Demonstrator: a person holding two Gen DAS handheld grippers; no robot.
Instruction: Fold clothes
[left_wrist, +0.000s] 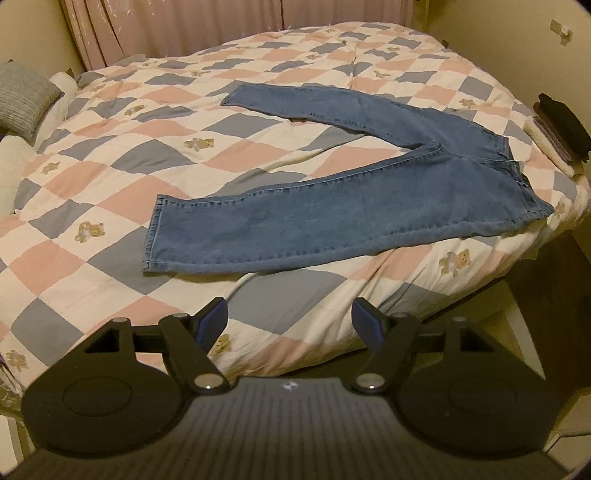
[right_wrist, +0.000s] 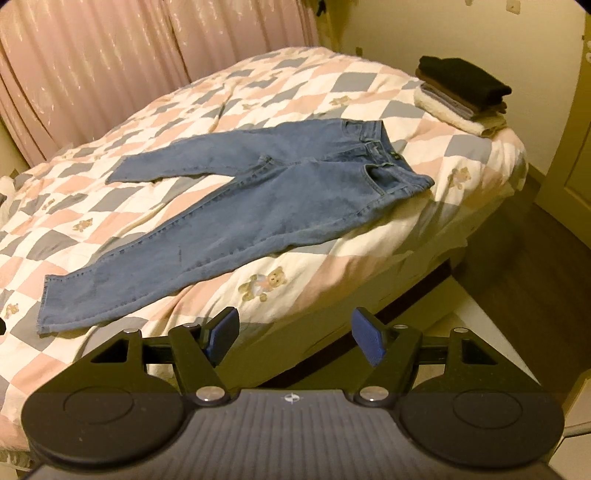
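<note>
Left wrist view, jeans spread beyond empty fingers

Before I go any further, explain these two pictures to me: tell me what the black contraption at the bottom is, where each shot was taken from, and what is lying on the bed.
There is no robot arm here. A person holds one hand-held gripper in each hand, and each carries a wide-angle camera looking forward along its two fingers.

One picture comes from the left gripper, the other from the right gripper. The black frame with blue pads at the bottom of each is that gripper. Both are open and hold nothing.

A pair of blue jeans lies spread flat on the bed's checked quilt, legs apart, not yet folded. At the far corner sits a stack of folded clothes, black on top. Pink curtains hang behind the bed.
</note>
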